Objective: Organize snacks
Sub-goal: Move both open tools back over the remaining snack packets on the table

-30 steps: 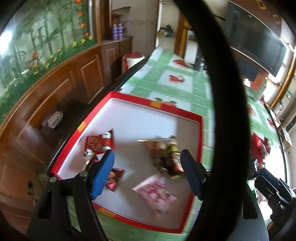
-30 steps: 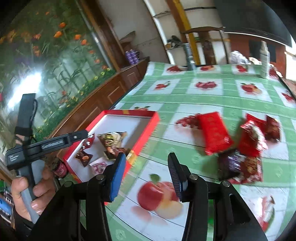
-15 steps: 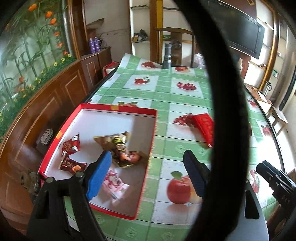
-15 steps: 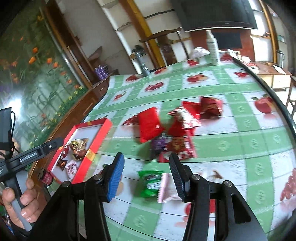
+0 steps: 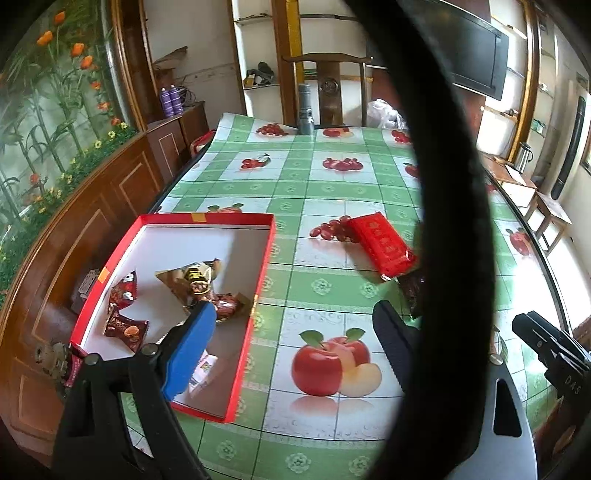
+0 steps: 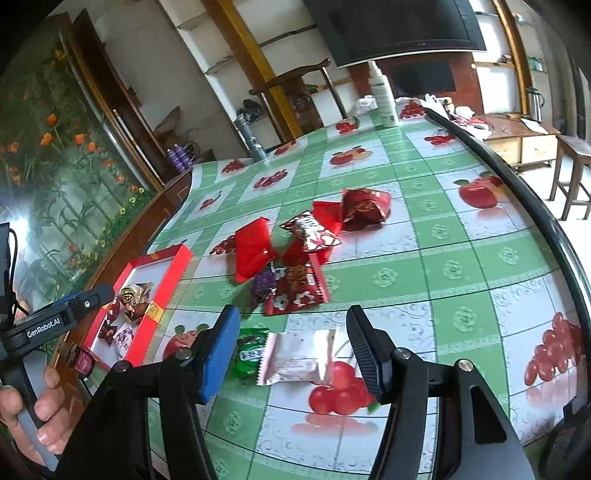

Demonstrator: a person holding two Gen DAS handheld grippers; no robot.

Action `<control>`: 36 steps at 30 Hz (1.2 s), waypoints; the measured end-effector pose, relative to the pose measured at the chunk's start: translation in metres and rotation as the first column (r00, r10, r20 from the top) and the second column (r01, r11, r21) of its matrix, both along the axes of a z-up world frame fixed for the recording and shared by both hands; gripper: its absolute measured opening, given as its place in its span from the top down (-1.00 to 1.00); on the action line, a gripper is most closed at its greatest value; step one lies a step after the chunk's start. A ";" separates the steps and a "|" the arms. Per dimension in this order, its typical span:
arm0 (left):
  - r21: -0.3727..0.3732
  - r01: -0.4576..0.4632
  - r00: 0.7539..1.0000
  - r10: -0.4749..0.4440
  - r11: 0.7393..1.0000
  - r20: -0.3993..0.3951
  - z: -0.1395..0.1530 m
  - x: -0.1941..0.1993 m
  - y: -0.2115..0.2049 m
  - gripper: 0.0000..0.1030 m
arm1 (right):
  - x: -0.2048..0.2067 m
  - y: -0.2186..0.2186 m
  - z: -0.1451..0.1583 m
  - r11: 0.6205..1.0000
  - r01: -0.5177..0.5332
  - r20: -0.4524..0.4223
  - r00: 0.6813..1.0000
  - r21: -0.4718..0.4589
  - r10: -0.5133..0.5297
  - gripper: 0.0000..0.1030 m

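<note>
A lived-in home dining or living room: a table under a fruit-print green checked tablecloth (image 5: 332, 177), a carved wooden chair (image 5: 328, 88), wall shelves (image 5: 258, 77), a wall-mounted television (image 6: 395, 26), and a flower mural (image 5: 48, 103).

We are seeing a shallow red box (image 5: 265, 258) with a white floor lying flat on the table, holding a few small wrapped snacks (image 5: 201, 284): gold and dark red packets. Right of it, a flat red packet (image 5: 382, 243) is lying slantwise. Beyond that, red wrappers (image 6: 314, 232) are lying piled together. Nearest us, a green packet (image 6: 251, 352) and a pale pink packet (image 6: 295, 358) are lying side by side, touching.
</note>
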State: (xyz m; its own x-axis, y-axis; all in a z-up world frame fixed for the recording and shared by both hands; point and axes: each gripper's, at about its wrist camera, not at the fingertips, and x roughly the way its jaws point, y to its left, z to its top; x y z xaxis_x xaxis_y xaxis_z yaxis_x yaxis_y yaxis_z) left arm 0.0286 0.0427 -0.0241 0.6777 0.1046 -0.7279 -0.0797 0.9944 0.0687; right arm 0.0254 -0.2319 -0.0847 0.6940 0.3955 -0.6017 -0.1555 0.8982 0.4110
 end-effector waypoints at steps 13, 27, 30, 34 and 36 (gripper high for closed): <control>0.018 0.030 0.999 -0.030 0.999 -0.015 -0.006 0.001 -0.019 -0.72 | -0.004 -0.021 -0.005 0.999 0.048 -0.009 0.999 0.008 -0.048 -0.25; 0.014 0.052 0.997 -0.052 0.999 -0.050 -0.016 0.006 -0.021 -0.73 | -0.002 -0.022 -0.006 0.999 0.046 -0.021 0.999 0.003 -0.046 -0.26; 0.004 0.064 0.996 -0.063 0.998 -0.067 -0.021 0.009 -0.023 -0.73 | 0.000 -0.021 -0.007 0.999 0.044 -0.025 0.999 -0.001 -0.044 -0.26; -0.006 0.076 0.994 -0.077 0.997 -0.082 -0.026 0.010 -0.025 -0.73 | 0.001 -0.020 -0.009 0.999 0.046 -0.030 0.998 -0.003 -0.046 -0.26; -0.014 0.077 0.993 -0.078 0.997 -0.088 -0.027 0.012 -0.025 -0.73 | 0.002 -0.020 -0.009 0.999 0.048 -0.033 0.998 -0.004 -0.048 -0.26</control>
